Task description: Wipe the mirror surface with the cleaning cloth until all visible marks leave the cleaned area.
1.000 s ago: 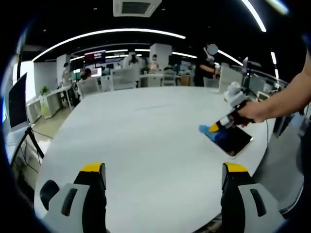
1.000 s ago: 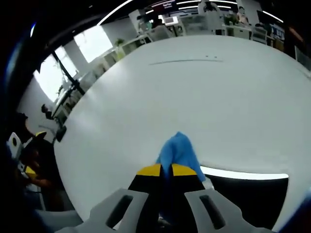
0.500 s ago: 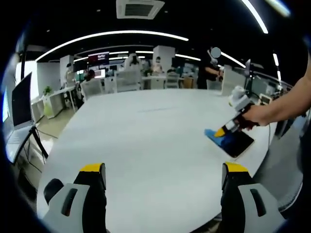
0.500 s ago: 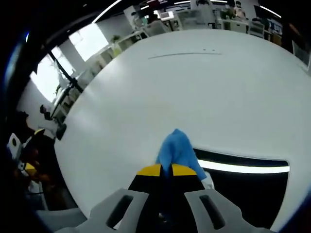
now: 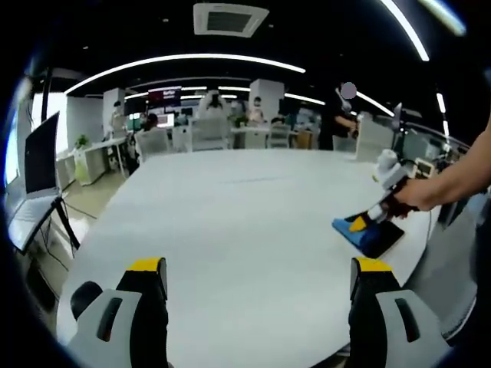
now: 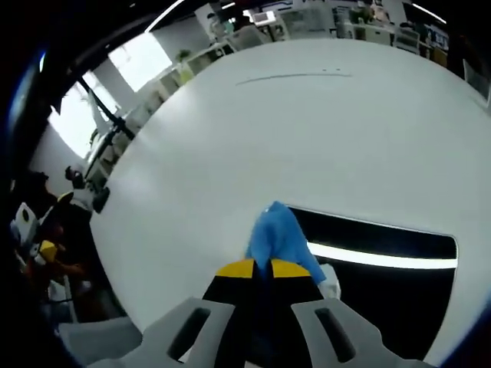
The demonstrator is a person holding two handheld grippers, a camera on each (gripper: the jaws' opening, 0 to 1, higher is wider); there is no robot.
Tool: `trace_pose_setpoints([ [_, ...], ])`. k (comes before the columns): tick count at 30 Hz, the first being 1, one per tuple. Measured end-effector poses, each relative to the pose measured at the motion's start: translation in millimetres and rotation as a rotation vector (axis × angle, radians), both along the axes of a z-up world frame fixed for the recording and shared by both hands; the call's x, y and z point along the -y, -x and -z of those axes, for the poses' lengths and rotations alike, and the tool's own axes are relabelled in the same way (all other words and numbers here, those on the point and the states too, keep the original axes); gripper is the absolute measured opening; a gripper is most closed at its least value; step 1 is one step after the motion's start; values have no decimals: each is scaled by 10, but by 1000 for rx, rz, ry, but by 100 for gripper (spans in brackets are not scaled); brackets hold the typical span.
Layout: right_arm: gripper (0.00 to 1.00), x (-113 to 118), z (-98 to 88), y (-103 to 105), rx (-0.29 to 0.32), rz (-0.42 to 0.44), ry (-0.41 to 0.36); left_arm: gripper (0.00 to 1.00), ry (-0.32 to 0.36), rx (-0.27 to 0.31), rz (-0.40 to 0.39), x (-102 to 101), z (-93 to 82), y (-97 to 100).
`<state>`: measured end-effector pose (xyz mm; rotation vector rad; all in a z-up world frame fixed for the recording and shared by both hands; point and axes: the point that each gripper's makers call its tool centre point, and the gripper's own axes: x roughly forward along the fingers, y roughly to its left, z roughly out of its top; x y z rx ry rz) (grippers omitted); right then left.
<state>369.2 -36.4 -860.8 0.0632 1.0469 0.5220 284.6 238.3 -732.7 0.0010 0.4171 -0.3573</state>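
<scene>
The right gripper is squeezing a blue cleaning cloth between its yellow-tipped jaws, which are closed tight on it. The cloth is pressing down on the near edge of a dark mirror. The mirror is lying flat on a big round white table and is reflecting a bright strip of ceiling light.

In the left gripper view, the left gripper is hanging over the table with its jaws wide apart and nothing between them. Far off to the right, a person's hand is holding the right gripper on the cloth and mirror near the table's edge. Desks and people are showing in the office behind.
</scene>
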Motion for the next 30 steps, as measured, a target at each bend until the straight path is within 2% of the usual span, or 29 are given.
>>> trace_pose_setpoints([
  [7,0,-9,-12,7,4,0,2,99,-5,-14,16,57,8,37],
  [16,0,13,-3,19,29,-17,12,99,-21,-7,11,18,-44,2],
  [20,0,112,14,13,45,-23,33,99,-20,1,18,32,-53,-10],
  [30,0,326,14,29,55,1,25,99,-22,-12,38,134,2,15],
])
